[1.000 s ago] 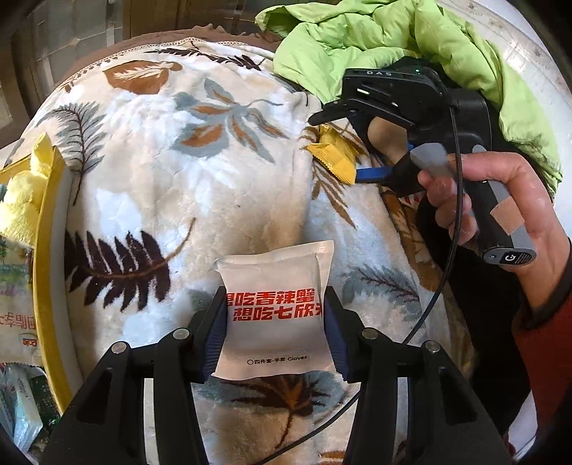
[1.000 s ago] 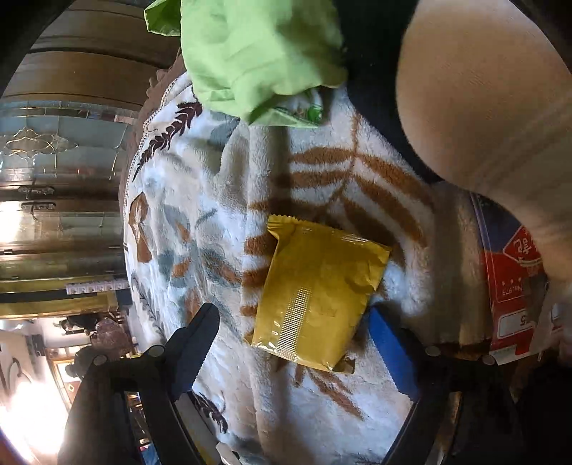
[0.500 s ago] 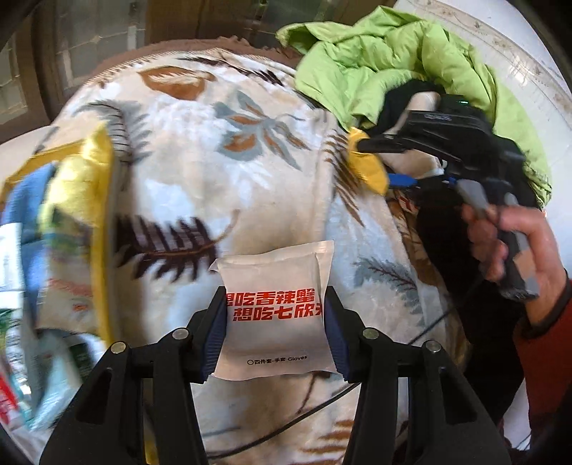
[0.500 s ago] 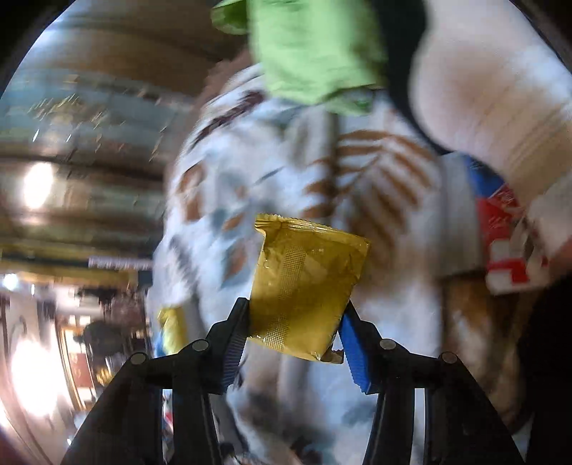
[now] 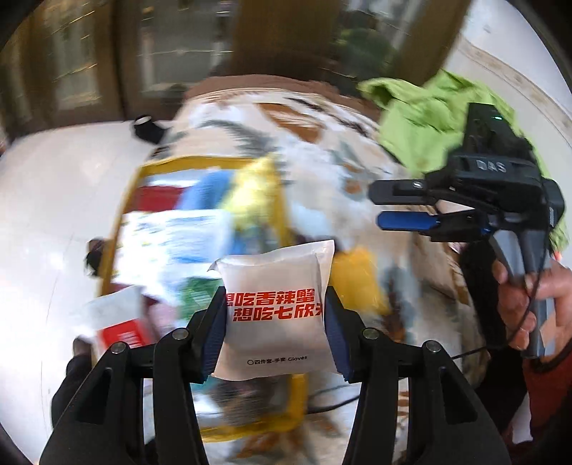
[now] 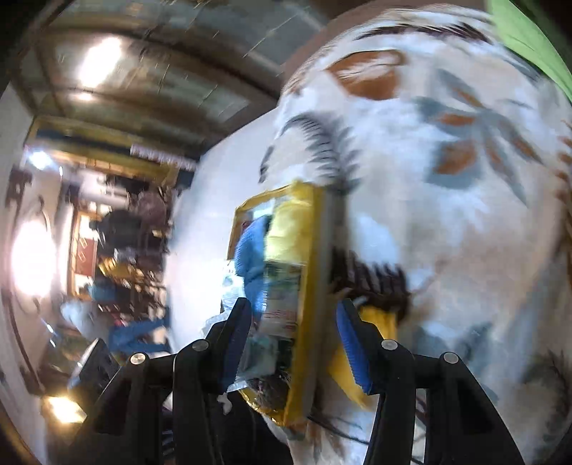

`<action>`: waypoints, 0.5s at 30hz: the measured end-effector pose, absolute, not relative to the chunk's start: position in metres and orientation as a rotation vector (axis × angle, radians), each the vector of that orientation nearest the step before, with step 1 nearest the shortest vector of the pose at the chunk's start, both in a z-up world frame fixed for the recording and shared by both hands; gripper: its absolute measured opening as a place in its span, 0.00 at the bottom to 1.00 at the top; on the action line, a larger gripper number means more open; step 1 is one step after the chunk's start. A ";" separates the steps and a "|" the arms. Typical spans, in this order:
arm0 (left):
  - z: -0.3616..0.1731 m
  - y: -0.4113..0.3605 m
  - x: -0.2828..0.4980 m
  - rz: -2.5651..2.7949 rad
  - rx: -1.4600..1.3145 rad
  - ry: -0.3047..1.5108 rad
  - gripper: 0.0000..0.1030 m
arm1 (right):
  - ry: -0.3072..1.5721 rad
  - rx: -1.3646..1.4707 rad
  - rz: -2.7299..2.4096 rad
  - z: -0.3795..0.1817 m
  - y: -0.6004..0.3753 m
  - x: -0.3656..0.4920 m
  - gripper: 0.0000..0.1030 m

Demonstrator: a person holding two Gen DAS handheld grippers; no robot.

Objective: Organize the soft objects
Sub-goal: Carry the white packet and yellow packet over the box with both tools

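Note:
My left gripper (image 5: 275,322) is shut on a white packet (image 5: 275,304) with red print and holds it above the near end of a yellow box (image 5: 200,161). The box is full of blurred packets and cloths. My right gripper (image 5: 393,204), held by a hand (image 5: 536,297), hovers open to the right over the leaf-print blanket (image 5: 321,161). A yellow packet (image 5: 357,279) lies loose on the blanket beside the box. In the right wrist view the right gripper (image 6: 293,343) has nothing between its fingers. It faces the yellow box (image 6: 311,286), and the yellow packet (image 6: 379,329) shows behind its right finger.
A green garment (image 5: 422,118) is heaped at the blanket's far right and shows again as the green garment (image 6: 529,32). Another white and red packet (image 5: 118,322) sticks out at the box's near left. Pale floor (image 5: 53,214) lies left of the box. Both views are motion-blurred.
Both grippers swung left toward the yellow box. The right gripper let go of the yellow packet, which now lies beside the box. The left still holds the white packet.

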State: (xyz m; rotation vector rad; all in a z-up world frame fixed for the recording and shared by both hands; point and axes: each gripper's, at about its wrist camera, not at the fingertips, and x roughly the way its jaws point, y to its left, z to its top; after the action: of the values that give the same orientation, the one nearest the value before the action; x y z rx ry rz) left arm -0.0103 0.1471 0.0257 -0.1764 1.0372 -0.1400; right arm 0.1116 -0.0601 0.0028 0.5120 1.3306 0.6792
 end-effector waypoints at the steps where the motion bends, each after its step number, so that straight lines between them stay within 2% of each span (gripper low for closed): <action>1: 0.024 0.156 -0.012 -0.125 -0.194 1.038 0.48 | 1.325 0.468 0.681 0.005 -0.047 0.111 0.51; 4: 0.022 0.181 -0.020 -0.084 -0.234 1.029 0.48 | 1.306 0.319 0.664 0.007 -0.036 0.105 0.55; 6: 0.020 0.191 -0.024 -0.082 -0.264 1.023 0.48 | 1.345 0.214 0.665 -0.005 -0.028 0.096 0.71; 10: 0.019 0.195 -0.022 -0.088 -0.284 1.015 0.48 | 1.394 -0.101 0.750 -0.038 -0.026 0.057 0.75; 12: 0.016 0.195 -0.022 -0.093 -0.288 1.018 0.48 | 1.429 -0.255 0.800 -0.055 -0.023 0.037 0.81; 15: 0.013 0.194 -0.021 -0.099 -0.296 1.032 0.48 | 1.411 -0.403 0.788 -0.071 -0.027 0.022 0.84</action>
State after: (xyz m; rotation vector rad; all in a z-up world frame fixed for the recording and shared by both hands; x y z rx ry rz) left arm -0.0209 0.1939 0.0127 -0.2964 1.0319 -0.0988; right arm 0.0217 -0.0267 -0.0714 -0.4032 1.4111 0.7881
